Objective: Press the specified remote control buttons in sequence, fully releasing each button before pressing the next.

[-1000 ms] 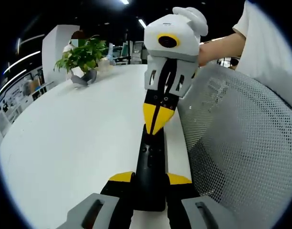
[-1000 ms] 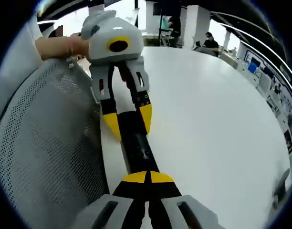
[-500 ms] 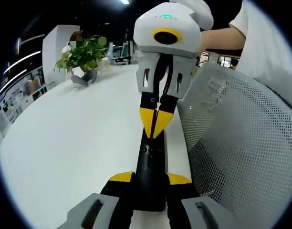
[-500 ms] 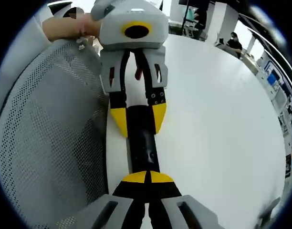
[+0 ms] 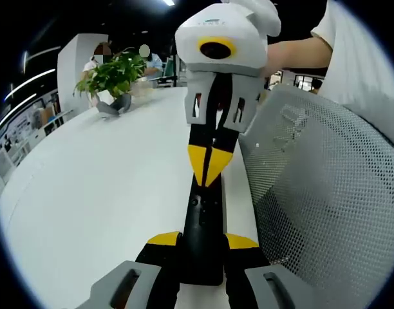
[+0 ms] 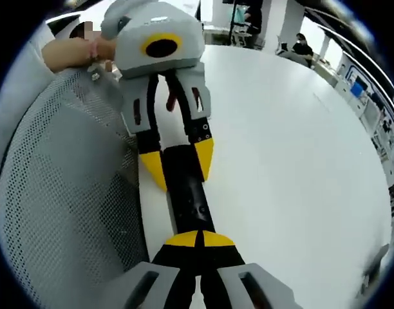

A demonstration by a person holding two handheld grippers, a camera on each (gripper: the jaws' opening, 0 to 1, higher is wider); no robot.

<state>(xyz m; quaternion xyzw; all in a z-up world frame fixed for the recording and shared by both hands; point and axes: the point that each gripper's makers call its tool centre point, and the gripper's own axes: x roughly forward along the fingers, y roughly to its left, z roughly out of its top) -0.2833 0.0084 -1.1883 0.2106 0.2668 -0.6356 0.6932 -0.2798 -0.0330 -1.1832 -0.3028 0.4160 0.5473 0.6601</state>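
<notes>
Here, in the left gripper view, the left tool (image 5: 202,243) has its two yellow-tipped jaws clamped on the near end of the long black remote control (image 5: 203,228). The remote lies flat on the big white worktop (image 5: 100,187), close to its edge, and points away from the camera. The right tool (image 5: 209,168) reaches in from the far side. Its yellow tips are pushed together into one point, and that point rests on the far end of the remote, just above the small round buttons. A hand (image 5: 269,59) holds the white body of the right tool, with a bare arm and a white sleeve behind it. A grey mesh chair back (image 5: 319,193) stands just beside the worktop edge. A green leafy plant in a grey pot (image 5: 112,80) sits far back on the worktop.

Now the right gripper view. The right tool (image 6: 198,239) has its jaws together, tips touching, and they sit on top of the remote control (image 6: 187,193). At the other end, the left tool (image 6: 178,161) grips the remote with one yellow tip on each side. A hand (image 6: 87,51) holds that tool from behind. The mesh chair back (image 6: 62,187) is beside the worktop (image 6: 293,154).
</notes>
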